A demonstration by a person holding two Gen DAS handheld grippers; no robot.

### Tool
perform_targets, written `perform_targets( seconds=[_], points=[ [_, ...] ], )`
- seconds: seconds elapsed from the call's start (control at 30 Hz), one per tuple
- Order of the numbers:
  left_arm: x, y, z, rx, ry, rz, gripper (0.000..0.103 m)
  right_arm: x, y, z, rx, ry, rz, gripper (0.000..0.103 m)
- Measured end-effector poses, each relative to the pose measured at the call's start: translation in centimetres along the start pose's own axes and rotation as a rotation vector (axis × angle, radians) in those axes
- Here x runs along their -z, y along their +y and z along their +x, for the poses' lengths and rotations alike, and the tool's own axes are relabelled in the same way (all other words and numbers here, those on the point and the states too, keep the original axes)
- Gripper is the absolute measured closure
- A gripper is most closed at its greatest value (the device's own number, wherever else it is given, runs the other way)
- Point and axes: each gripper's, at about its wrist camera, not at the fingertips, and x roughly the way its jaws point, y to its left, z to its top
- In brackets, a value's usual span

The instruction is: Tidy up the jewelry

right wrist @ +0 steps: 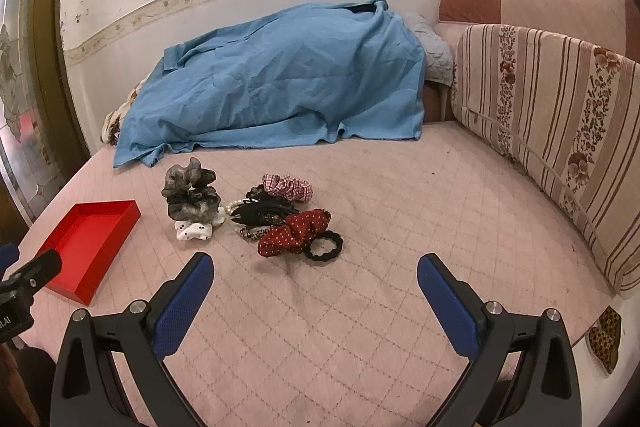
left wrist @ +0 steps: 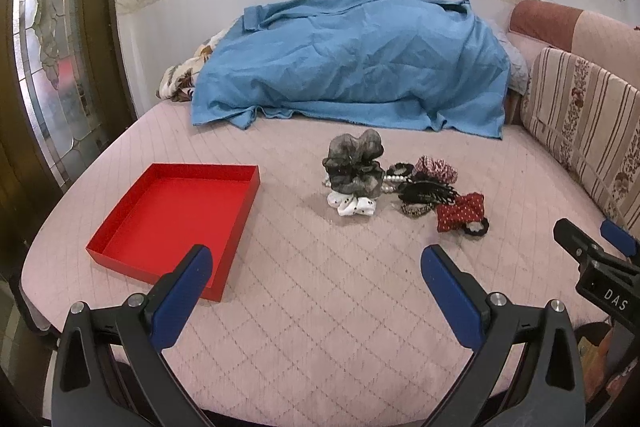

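A pile of hair accessories lies on the pink quilted bed: a grey scrunchie [left wrist: 354,163] [right wrist: 191,193], a white dotted one [left wrist: 352,205] [right wrist: 196,230], a red dotted one [left wrist: 460,213] [right wrist: 296,233], a black claw clip [left wrist: 426,193] [right wrist: 260,213], a checked scrunchie [right wrist: 289,187] and a black hair tie [right wrist: 325,247]. An empty red tray [left wrist: 120,251] [right wrist: 92,287] sits to the left of the pile. My left gripper [left wrist: 316,267] is open and empty, above the bed in front of the tray and pile. My right gripper [right wrist: 314,275] is open and empty, just before the red scrunchie.
A blue cloth [left wrist: 352,63] [right wrist: 280,83] covers a heap at the back of the bed. Striped cushions [left wrist: 580,123] [right wrist: 540,115] line the right side. A glass door [left wrist: 48,67] stands at the left. The bed's front edge is near both grippers.
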Motion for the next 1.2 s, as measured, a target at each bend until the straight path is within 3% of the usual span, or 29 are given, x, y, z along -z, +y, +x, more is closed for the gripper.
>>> perform_targets(
  seconds=[0.53,0.83,1.0,1.2],
  points=[
    [0.4,0.1,3.8,0.005,0.101,0.013,0.0,1.2,-1.6,2.9,-0.028,0.097,0.074,0.003],
    [-0.3,1.6,7.0,-0.01,0.155,-0.002,0.0,0.9,-0.9,5.9,-0.05,0.147,0.023,0.004],
    [-2.3,2.7,8.9,-0.006,0.155,-0.001,0.0,0.5,-1.4,8.1,-0.063,0.182,0.03,0.004],
    [-6.0,3.1,12.3,0.035,0.164,0.004,0.0,-0.7,-2.9,11.6,-0.084,0.245,0.099,0.015]
  ],
)
